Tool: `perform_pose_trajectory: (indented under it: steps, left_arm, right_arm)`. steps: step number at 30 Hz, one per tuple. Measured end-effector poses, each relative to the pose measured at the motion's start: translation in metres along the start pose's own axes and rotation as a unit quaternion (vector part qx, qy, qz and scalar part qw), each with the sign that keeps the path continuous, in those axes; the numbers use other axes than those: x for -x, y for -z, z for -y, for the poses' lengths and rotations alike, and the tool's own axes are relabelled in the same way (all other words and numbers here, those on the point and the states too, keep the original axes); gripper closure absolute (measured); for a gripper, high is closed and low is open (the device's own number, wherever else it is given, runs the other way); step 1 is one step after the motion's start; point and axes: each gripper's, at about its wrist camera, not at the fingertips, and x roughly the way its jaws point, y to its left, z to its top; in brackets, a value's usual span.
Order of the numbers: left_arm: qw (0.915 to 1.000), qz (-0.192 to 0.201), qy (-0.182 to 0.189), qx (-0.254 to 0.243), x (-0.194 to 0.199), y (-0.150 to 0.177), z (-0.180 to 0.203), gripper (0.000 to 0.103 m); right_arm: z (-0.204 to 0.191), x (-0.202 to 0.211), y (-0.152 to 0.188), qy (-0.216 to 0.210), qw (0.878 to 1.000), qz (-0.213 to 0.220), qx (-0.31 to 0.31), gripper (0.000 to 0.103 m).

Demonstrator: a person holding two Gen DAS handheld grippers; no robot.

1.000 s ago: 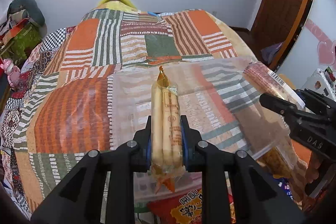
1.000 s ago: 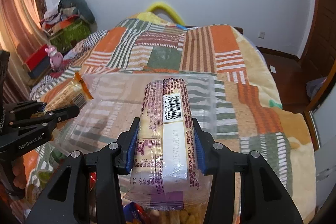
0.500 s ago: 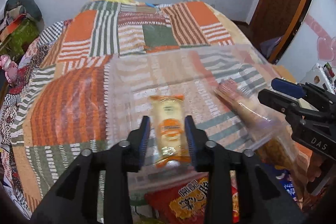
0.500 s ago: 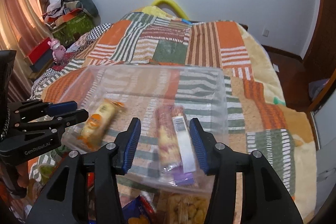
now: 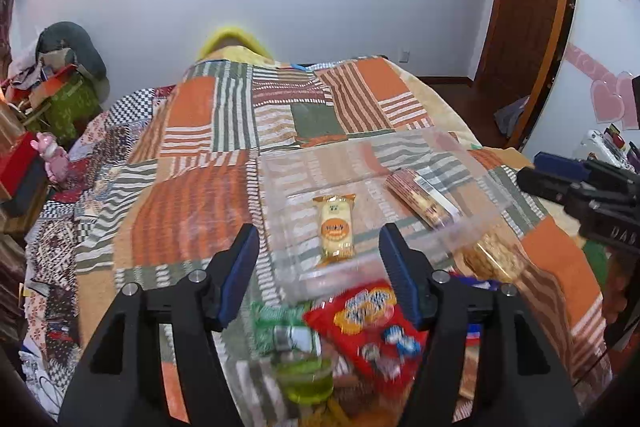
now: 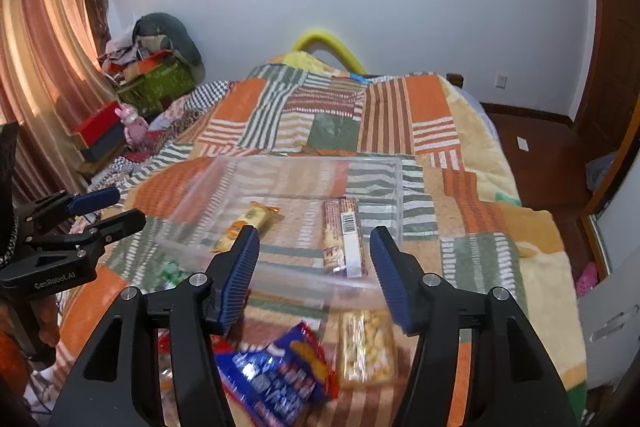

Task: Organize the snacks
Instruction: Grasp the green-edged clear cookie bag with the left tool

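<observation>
A clear plastic bin [image 5: 280, 187] [image 6: 392, 179] lies on the patchwork bed. In it lie a small yellow-orange snack pack [image 5: 335, 230] [image 6: 245, 225] and a long biscuit sleeve with a barcode [image 5: 422, 198] [image 6: 345, 237]. My left gripper [image 5: 320, 267] is open and empty, above the bin's near edge. My right gripper [image 6: 314, 267] is open and empty, also at the near edge. Each gripper shows in the other's view, the right one [image 5: 560, 183] and the left one [image 6: 100, 211].
Loose snacks lie near me: a red bag [image 5: 372, 327], a green pack [image 5: 284, 335], a blue bag [image 6: 276, 375] and a clear pack of yellow puffs [image 6: 364, 347] [image 5: 494, 255]. Clutter and boxes [image 6: 132, 87] stand left of the bed. A door [image 5: 524, 7] is at the right.
Both grippers have opened and let go: the snack pack and the biscuit sleeve dropped into the bin. Both grippers have pulled back and up.
</observation>
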Motion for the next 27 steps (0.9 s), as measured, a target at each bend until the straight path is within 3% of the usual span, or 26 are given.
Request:
perform_pose_trajectory:
  steps: [13,19,27]
  left_arm:
    - [0.9993,-0.013,-0.026,0.025,0.059,0.076,-0.020,0.030]
    - [0.9981,-0.053,-0.024,0.021,0.061,0.122,-0.024,0.030]
    - [0.9945,-0.096,0.012,0.038,0.055,0.167,-0.019,0.030]
  right_arm:
    - [-0.020,0.060,0.043,0.002,1.000,0.013,0.011,0.042]
    - [-0.031,0.054,0.072,-0.013,1.000,-0.008,0.007,0.041]
    - [-0.062,0.033,0.114,-0.043,0.997,-0.060,0.016,0.041]
